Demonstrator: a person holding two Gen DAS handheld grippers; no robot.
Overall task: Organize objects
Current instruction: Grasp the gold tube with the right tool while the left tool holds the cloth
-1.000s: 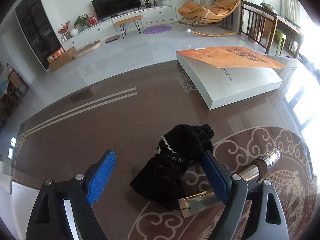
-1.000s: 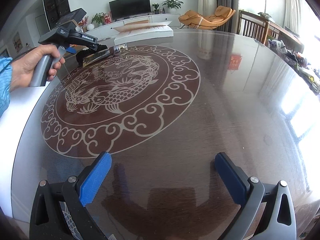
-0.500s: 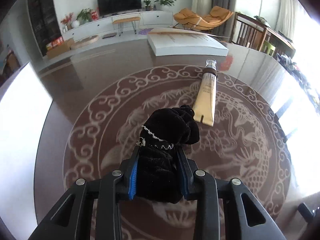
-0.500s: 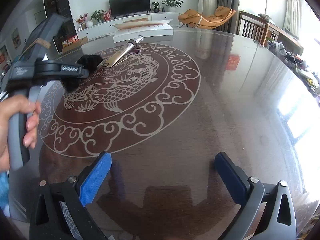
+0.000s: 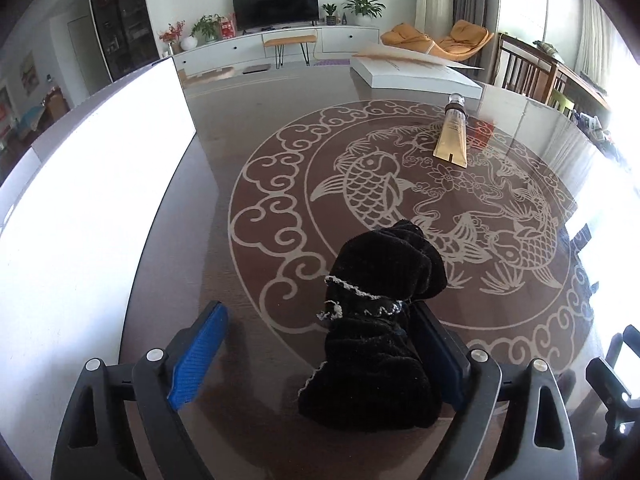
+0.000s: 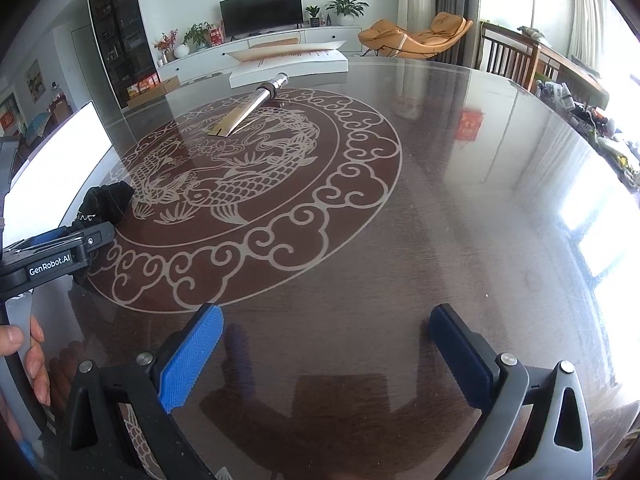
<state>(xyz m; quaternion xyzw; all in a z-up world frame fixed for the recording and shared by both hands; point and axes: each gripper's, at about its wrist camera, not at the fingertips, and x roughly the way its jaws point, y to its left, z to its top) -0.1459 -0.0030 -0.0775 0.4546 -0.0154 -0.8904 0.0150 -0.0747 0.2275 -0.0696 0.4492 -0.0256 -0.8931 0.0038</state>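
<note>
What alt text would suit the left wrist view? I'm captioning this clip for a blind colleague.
The left claw is open, with a black velvet scrunchie lying on the table between its blue fingers, against the right one. Beyond it, a gold tube lies on the dark table with its fish-and-cloud medallion, and a white box sits at the far edge.

Table [image 6: 460, 208]: glossy, reflective wood-grain surface. Pouch [image 5: 380, 320]: matt black velvet-like cloth. Tube [image 5: 452, 140]: shiny gold foil. Tongs pads [image 6: 188, 360]: textured blue.
</note>
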